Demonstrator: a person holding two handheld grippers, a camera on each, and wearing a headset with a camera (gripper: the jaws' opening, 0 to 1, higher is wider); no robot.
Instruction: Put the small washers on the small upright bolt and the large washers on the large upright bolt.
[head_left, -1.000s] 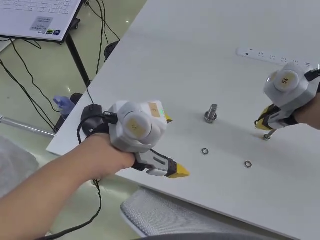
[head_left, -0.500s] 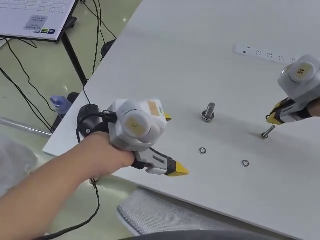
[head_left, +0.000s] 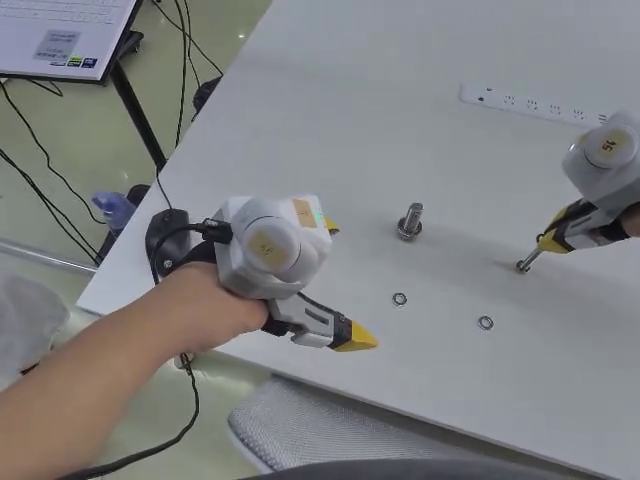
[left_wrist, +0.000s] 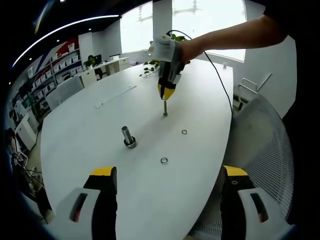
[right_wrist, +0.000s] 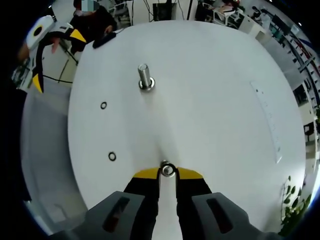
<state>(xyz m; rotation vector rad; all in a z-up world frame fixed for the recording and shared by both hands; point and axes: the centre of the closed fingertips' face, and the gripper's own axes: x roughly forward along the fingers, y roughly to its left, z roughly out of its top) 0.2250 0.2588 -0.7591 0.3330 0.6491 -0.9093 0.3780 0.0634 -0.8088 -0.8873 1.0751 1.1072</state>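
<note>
The large bolt stands upright mid-table. To its right stands the thin small bolt. My right gripper sits at that bolt's top, shut on a small dark washer ringing the bolt's tip. Two loose washers lie flat nearer the front edge: one before the large bolt, the other further right. My left gripper hovers open at the table's near edge with nothing between its tips.
A white power strip lies at the back of the white table. A mesh chair stands at the front edge. A laptop and cables sit off the table's left side.
The head camera has drifted. My right gripper has risen slightly from low beside the small bolt to its top. The left gripper and the loose washers have stayed put.
</note>
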